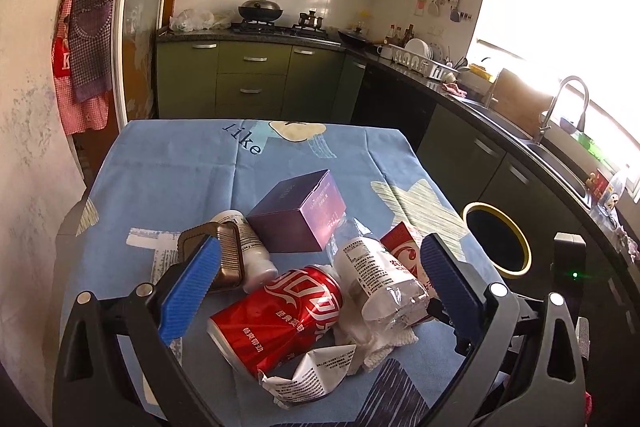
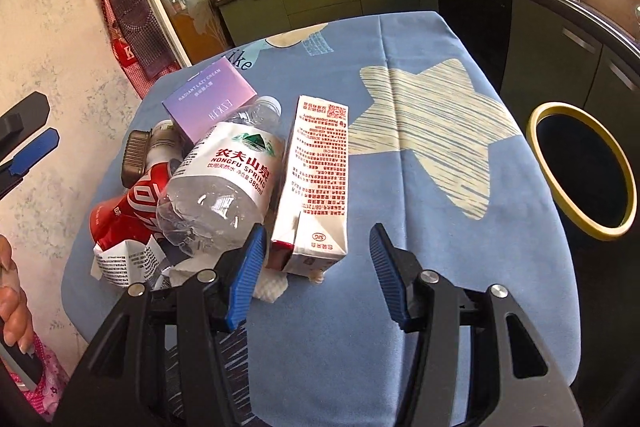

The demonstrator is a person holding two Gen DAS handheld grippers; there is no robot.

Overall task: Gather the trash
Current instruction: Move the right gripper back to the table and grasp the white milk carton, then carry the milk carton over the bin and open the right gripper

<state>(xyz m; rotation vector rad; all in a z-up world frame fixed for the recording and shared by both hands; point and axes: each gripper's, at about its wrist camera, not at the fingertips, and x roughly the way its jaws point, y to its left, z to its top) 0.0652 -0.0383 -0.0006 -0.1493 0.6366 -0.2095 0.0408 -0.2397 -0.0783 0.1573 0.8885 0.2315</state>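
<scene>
Bin (image 2: pixel 583 171): yellow-rimmed, dark inside, contents not visible; beside table, right of right fingers.
Right gripper (image 2: pixel 318 269): fingers spread, holding nothing; milk carton (image 2: pixel 316 183) just ahead.
Left gripper (image 1: pixel 316 291): fingers spread, empty; red can (image 1: pixel 280 315) and plastic bottle (image 1: pixel 376 279) between them.

Water bottle (image 2: pixel 224 183): "NONGFU SPRING", "380ml". Purple box (image 2: pixel 212 99): "RADIANT LAZY CREAM". Tablecloth (image 1: pixel 180 179): "like".
</scene>
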